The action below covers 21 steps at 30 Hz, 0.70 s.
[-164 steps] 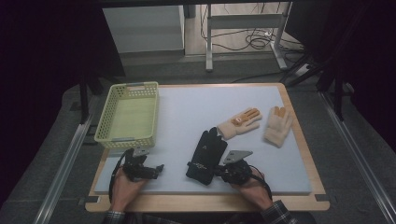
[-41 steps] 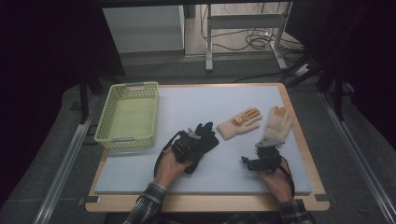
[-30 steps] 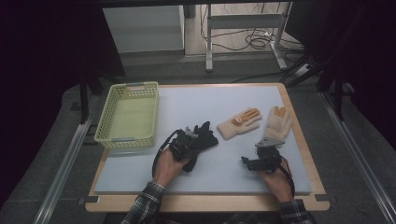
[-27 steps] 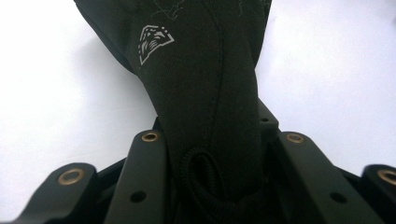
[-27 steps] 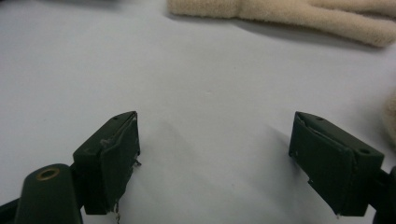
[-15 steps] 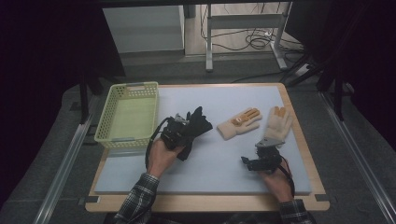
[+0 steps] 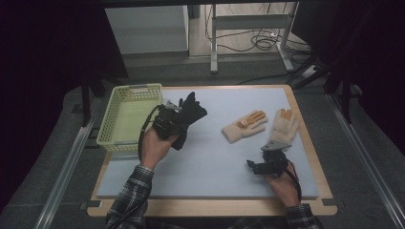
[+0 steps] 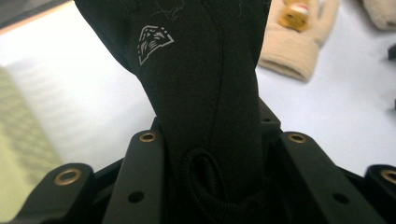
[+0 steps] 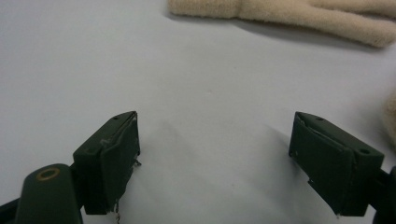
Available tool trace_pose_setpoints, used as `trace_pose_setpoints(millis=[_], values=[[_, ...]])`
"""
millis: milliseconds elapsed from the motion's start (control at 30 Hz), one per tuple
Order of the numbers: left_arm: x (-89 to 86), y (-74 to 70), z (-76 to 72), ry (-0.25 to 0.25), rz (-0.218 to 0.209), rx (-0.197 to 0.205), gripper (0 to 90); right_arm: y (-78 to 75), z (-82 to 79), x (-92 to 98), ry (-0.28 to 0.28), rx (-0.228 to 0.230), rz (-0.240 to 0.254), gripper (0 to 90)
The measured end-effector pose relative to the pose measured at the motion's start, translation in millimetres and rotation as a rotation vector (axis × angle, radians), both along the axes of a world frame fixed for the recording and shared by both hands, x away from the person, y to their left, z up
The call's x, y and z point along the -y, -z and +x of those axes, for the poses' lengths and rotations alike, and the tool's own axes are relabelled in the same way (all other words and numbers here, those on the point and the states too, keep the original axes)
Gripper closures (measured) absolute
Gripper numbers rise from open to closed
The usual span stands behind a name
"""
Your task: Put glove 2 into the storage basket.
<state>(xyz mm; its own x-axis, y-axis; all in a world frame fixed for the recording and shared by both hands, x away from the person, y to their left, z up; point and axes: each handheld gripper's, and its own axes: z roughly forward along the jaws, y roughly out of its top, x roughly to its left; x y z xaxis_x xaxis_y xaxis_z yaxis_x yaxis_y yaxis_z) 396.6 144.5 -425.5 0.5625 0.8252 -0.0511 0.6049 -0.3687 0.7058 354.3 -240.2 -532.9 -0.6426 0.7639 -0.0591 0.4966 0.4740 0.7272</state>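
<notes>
A black glove [image 7: 190, 116] with a small white logo [image 8: 154, 39] hangs lifted above the grey mat, pinched between the jaws of my left gripper [image 7: 177, 123] [image 8: 212, 154], which is shut on its cuff. It hovers just right of the yellow-green basket [image 7: 128, 117]. Two beige gloves lie flat at the mat's right: one with orange fingertip patches [image 7: 244, 125] [image 8: 292, 42], one plainer [image 7: 284, 125] [image 9: 299, 14]. My right gripper [image 7: 255, 166] [image 9: 215, 154] rests low on the mat below them, jaws wide open with bare mat between.
The grey mat [image 7: 215, 162] covers a wooden table whose edge [image 7: 210, 207] runs along the front. The basket's inside looks bare. Metal rails flank the table on both sides. A table frame and cables lie on the floor behind.
My left gripper has risen and moved left toward the basket, carrying the black glove off the mat. The right gripper has stayed put.
</notes>
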Motion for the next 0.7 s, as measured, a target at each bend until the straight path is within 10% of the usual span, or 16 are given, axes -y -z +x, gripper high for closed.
trace_pose_setpoints(millis=[700], values=[[-104.7, -2.5, 18.9, -0.263, 0.019, 0.021, 65.2, 0.2, 0.1, -0.1, 0.000, 0.002, 0.001, 16.0]])
